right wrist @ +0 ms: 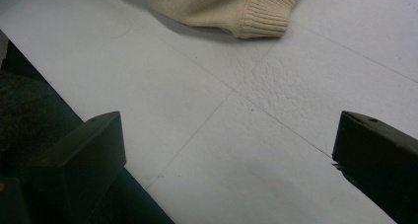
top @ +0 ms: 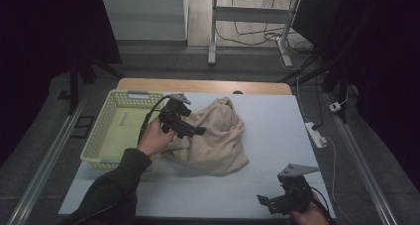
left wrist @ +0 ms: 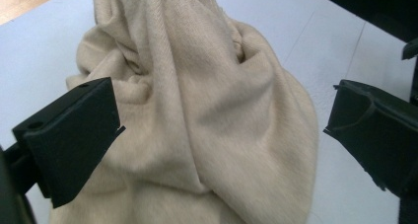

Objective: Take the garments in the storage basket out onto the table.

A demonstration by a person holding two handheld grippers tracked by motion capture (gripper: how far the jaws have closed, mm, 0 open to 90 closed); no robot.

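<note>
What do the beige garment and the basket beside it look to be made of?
The beige garment looks like a soft knit, perhaps wool or a blend: it has a fine fuzzy nap and a ribbed cuff, and it slumps in loose folds. The basket looks like moulded pale yellow plastic with a matte finish: its walls are a regular lattice of small openings under a smooth rim.

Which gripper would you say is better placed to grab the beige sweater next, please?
Left. The left gripper hovers open right over the beige sweater, its jaws straddling the cloth. The right gripper sits open at the table's near edge, apart from it.
</note>
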